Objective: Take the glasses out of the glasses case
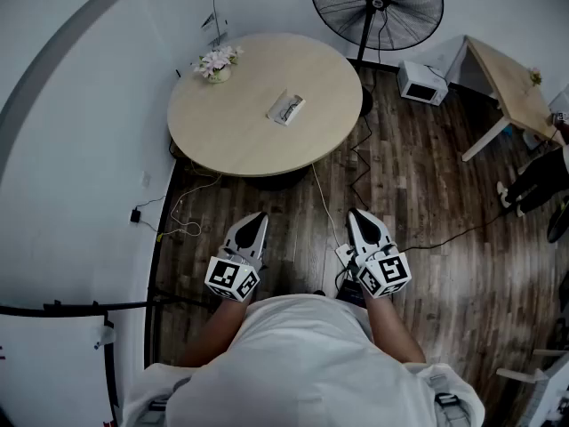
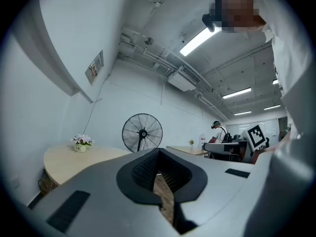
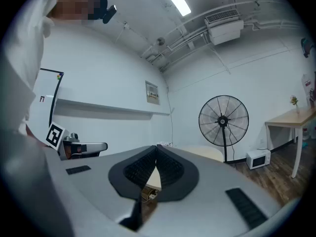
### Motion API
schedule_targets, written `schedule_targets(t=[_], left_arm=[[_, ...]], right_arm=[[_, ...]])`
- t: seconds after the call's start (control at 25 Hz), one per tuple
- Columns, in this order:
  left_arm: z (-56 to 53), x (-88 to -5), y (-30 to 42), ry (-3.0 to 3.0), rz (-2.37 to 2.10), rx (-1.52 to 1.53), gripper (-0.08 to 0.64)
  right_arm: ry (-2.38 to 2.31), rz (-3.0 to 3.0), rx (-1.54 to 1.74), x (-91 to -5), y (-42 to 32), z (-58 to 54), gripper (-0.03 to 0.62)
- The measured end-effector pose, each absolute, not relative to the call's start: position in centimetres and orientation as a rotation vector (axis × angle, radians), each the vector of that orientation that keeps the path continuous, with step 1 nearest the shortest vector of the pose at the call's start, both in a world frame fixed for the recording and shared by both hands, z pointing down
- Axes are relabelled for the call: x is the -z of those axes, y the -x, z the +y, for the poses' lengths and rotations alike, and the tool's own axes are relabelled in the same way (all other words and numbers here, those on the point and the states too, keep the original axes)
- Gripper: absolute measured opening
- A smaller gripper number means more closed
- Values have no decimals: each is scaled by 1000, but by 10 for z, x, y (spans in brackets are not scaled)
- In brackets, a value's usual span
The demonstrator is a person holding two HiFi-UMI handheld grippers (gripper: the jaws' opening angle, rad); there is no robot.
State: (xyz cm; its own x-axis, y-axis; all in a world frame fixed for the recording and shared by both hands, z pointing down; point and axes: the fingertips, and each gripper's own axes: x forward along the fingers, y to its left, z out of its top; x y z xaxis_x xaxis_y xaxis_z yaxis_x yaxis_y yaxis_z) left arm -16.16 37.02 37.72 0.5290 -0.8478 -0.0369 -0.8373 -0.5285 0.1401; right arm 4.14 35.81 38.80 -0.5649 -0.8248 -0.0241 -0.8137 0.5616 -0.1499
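A pale glasses case [image 1: 286, 108] lies open on the round wooden table [image 1: 240, 132], right of its middle, with dark glasses showing inside. Both grippers hang low over the floor, close to the person's body and well short of the table. The left gripper [image 1: 257, 218] is shut and holds nothing. The right gripper [image 1: 357, 213] is shut and empty too. In the left gripper view the jaws [image 2: 158, 151] meet in front of the table edge [image 2: 64, 159]. The right gripper view has its closed jaws [image 3: 157, 147] aimed at the table. Neither gripper view shows the case.
A small pot of flowers [image 1: 218, 63] stands at the table's far left. A big standing fan [image 1: 377, 7] is behind the table. A white microwave [image 1: 421, 82] sits on the floor beside a second table [image 1: 508, 83]. Cables [image 1: 331, 203] trail across the wooden floor. A white wall runs along the left.
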Motion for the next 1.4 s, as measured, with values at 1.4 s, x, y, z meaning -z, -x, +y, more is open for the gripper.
schedule_targets(t=[1.4], left_arm=[[284, -413, 67, -2563, -1357, 122, 12]], right_arm=[[1399, 2710, 306, -437, -162, 299, 26]])
